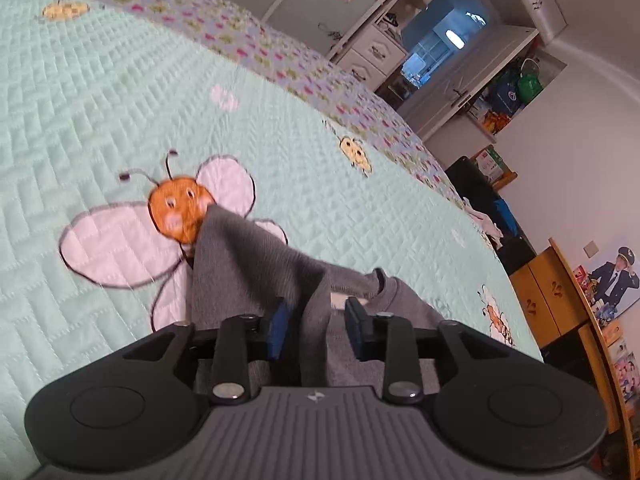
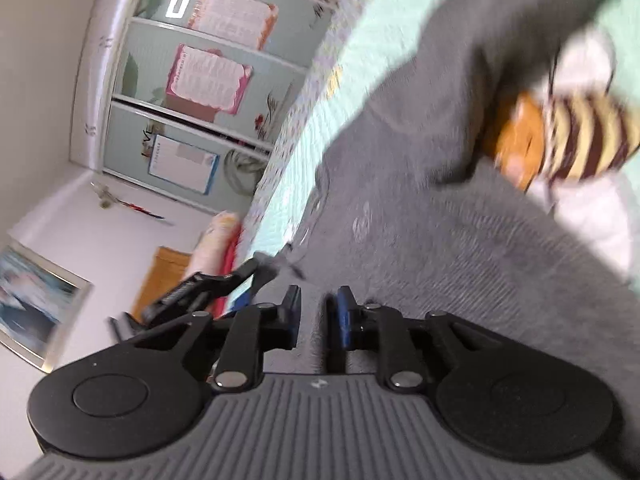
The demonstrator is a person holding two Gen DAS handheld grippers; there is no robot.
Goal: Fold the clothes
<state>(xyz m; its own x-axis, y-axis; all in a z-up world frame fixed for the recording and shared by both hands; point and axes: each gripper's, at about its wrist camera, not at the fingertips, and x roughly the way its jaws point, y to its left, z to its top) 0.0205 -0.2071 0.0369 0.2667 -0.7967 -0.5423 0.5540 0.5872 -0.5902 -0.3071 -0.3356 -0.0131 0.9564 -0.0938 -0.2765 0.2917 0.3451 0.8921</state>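
A grey garment (image 1: 248,264) is draped over a mint quilted bedspread (image 1: 100,100), partly covering a stitched bee (image 1: 180,208). A fold of it is seen between the 2 pads of the left gripper (image 1: 318,320), which stand apart. The right gripper (image 2: 319,312) is held over the same cloth (image 2: 440,240), its pads slightly apart with grey fabric between them; whether the fabric is pinched cannot be told.
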